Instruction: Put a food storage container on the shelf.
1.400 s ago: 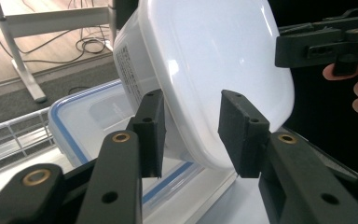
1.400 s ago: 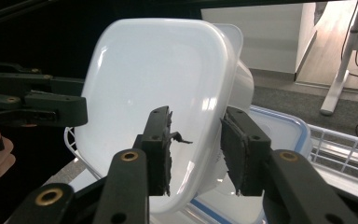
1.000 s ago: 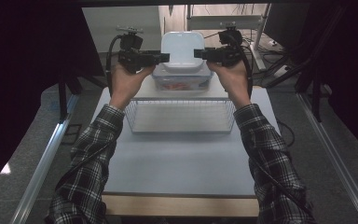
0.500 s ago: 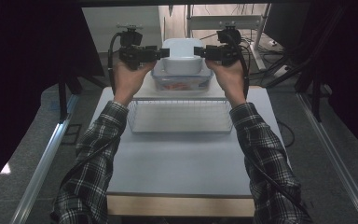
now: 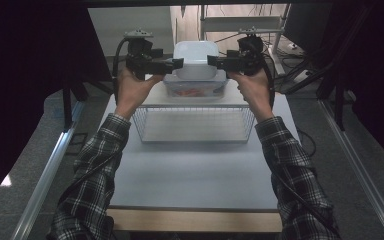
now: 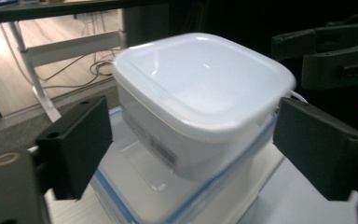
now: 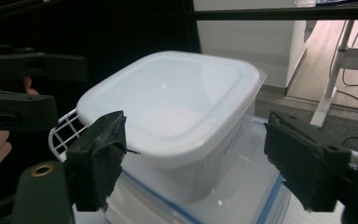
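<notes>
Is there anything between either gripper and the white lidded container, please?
Nothing visible. The left gripper and right gripper flank the white container, jaws just opened, pads clear of its sides. It sits on the blue-trimmed box.

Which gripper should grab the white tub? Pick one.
Left, narrowly: the left gripper, jaws just opened, straddles the white tub squarely; the right gripper, also just opened, crowds its rim.

We see a white table (image 5: 195, 175) with a wood front edge, grey carpet floor (image 5: 35, 150) around it, metal rails (image 5: 45, 172) either side. Dark curtains (image 5: 25, 60) left and right. Behind: pale wall (image 5: 130, 25), wood floor with loose cables (image 6: 81, 70), white desk frame (image 7: 335, 70), bright light back there
</notes>
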`<state>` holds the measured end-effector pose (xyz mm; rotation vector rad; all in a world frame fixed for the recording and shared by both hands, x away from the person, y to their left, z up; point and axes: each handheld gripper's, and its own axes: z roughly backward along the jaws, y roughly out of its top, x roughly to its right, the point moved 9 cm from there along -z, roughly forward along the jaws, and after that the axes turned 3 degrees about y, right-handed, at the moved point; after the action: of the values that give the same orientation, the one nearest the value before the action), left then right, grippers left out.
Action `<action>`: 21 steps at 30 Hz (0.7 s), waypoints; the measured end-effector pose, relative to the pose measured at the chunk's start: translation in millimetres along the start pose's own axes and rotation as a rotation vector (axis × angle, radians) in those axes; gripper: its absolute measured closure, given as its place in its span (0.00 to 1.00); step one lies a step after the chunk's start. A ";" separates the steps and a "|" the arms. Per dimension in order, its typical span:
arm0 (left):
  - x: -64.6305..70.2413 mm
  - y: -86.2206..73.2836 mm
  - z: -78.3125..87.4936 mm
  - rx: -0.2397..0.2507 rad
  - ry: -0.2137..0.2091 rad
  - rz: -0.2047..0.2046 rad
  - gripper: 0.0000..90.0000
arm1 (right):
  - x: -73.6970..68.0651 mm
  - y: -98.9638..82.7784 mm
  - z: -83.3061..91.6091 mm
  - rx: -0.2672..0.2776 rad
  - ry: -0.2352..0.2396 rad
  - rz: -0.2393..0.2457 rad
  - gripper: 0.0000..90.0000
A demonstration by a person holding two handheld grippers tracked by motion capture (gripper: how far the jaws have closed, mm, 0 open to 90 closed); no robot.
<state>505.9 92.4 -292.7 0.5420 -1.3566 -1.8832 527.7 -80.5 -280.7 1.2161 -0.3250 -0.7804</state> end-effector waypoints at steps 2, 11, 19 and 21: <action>4.7 -5.2 3.1 -0.002 -0.016 -0.015 0.08 | -1.6 -6.3 4.2 -0.004 0.013 0.013 0.19; 17.3 -34.5 12.9 -0.018 -0.051 -0.056 0.04 | -6.3 -35.3 20.0 -0.023 0.046 0.049 0.12; 27.3 -53.3 21.2 -0.013 -0.050 -0.100 0.04 | -10.9 -56.7 26.2 -0.044 0.058 0.079 0.08; 30.0 -58.7 23.5 -0.013 -0.050 -0.112 0.03 | -14.4 -66.3 27.2 -0.058 0.064 0.100 0.07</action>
<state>451.6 93.8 -336.7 0.5789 -1.3707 -2.0065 477.0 -98.8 -330.1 1.1591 -0.3063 -0.6593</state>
